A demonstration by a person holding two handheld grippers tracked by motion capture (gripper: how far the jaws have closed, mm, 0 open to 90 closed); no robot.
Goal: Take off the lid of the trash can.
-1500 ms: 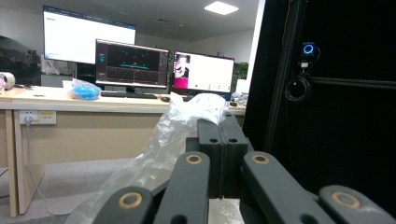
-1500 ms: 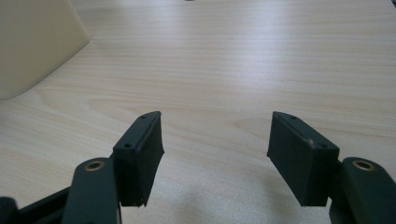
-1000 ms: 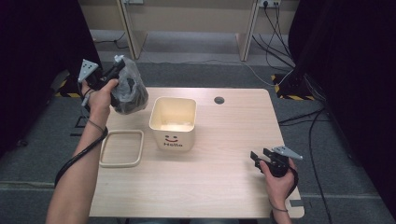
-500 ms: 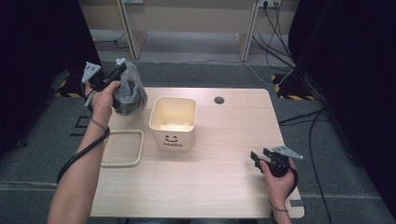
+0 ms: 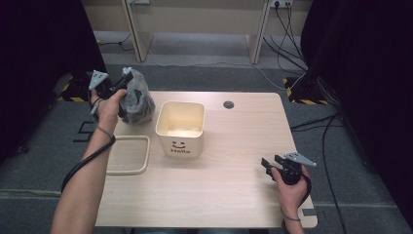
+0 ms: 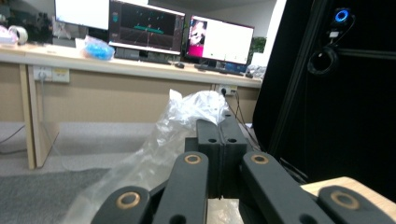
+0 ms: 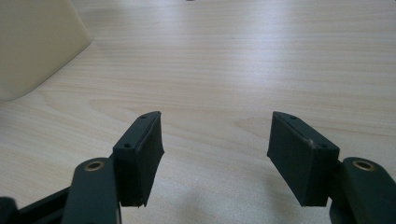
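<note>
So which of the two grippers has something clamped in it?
The left gripper, shut on the clear plastic bag; the right gripper stands open over bare table.

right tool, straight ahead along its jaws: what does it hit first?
Likely the cream square plastic bin, at most its near corner. The right tool stands open over bare light wooden table, the way between looks free, and depth is unclear.

Left gripper (image 5: 127, 79) raised at far left, jaws clamped together; right gripper (image 5: 267, 164) low, jaws spread wide.

Soft overhead light brightens the desk (image 5: 234, 195); dark surroundings, faint shadows, and slightly blurred close-up views.
</note>
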